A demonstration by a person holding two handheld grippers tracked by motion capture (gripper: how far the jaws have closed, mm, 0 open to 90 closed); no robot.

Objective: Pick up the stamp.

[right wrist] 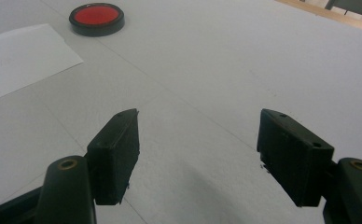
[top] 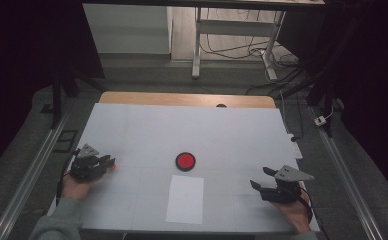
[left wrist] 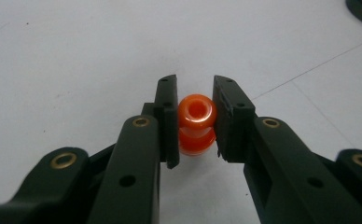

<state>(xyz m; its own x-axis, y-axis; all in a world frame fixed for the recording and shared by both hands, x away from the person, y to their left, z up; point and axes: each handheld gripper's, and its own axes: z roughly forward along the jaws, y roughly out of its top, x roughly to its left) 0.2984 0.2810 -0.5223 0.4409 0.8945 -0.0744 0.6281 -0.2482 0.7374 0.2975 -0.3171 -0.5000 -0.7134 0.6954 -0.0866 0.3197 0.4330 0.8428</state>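
On the white table top (top: 147, 130), near its left edge in the high view, the left gripper (top: 111, 162) lies low over the surface, held by a hand (top: 74, 186) in a grey-green sleeve. Its two black jaws are pinched on a small orange bead (left wrist: 197, 123), a glossy piece with two rounded bulges stacked one over the other and a hole in the upper end. The left gripper view shows the bead squarely between the pads (left wrist: 170, 121), both pressing its sides, with its lower bulge close to the table; whether it rests on the surface I cannot tell. From above, only a spot of orange shows at the jaw tips.

Over at the right side of the table the right gripper (top: 262, 178) sits in the other hand (top: 294, 212), its jaws spread wide apart with nothing between them, just bare table. Its grey three-cornered plate (top: 294, 173) faces up.

Near the middle of the table sits a round red button (top: 185, 161) in a black ring, well apart from both grippers. Just in front of it, toward the person, lies a white sheet of paper (top: 185, 199), flat and close to the table's near edge. Both the button (right wrist: 96, 18) and a corner of the paper (right wrist: 25, 56) appear far off in the right gripper view
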